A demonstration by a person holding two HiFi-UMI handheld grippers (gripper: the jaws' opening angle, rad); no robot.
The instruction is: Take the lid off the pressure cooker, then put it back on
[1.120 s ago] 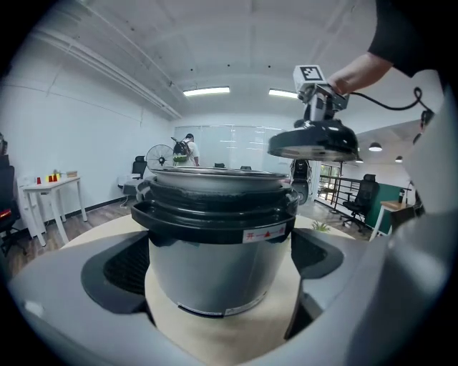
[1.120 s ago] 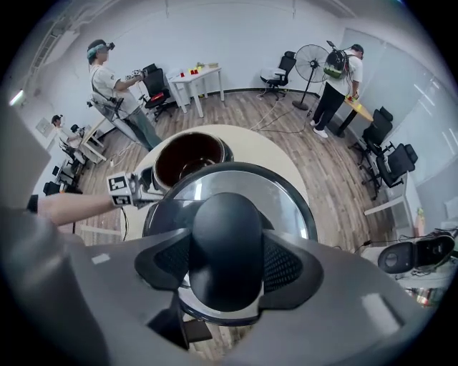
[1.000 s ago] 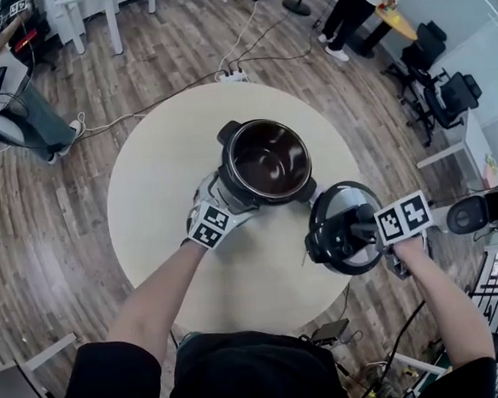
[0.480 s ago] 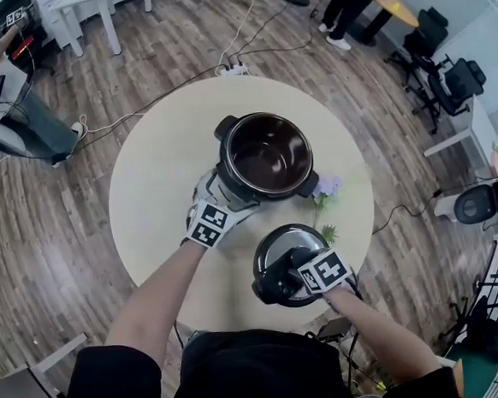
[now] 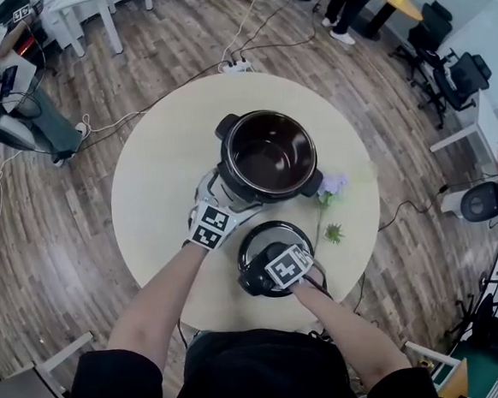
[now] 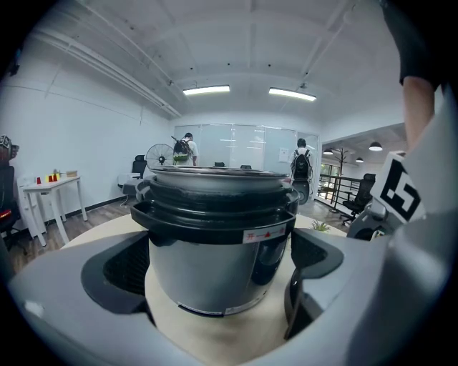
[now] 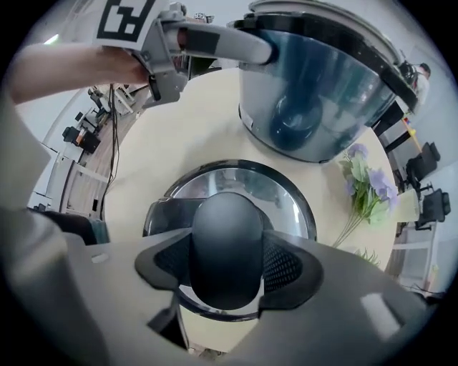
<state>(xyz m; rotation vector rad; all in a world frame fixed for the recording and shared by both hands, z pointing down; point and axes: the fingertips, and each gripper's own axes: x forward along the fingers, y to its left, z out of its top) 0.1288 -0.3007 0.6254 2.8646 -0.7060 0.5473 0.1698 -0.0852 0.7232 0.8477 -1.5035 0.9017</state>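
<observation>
We hold the left gripper (image 5: pixel 220 193) (image 6: pixel 218 270) low against the side of the open pot (image 5: pixel 267 154) (image 6: pixel 215 229). Its jaws are spread wide, one on each side of the pot's shiny lower body. A thin gap shows at each jaw, so we cannot say they touch it. The pot stands upright on the round table (image 5: pixel 153 176) straight ahead of this gripper, with its dark inside bare.

Our right gripper (image 5: pixel 268 274) (image 7: pixel 227 257) is pressed onto the black knob (image 7: pixel 226 236) of the lid (image 5: pixel 276 235) (image 7: pixel 240 182), one jaw pad on each flank of the knob. The lid hangs level under this gripper, knob up, over the table's near edge. We cannot tell whether its rim rests on the tabletop or sits just above it. It is just to the right of the left gripper and near the pot but clear of it, with the pot beyond the right gripper's tips.

A sprig of purple flowers (image 5: pixel 329 186) (image 7: pixel 368 182) lies flat on the table ahead and to the right of the right gripper, beside the pot's base.
</observation>
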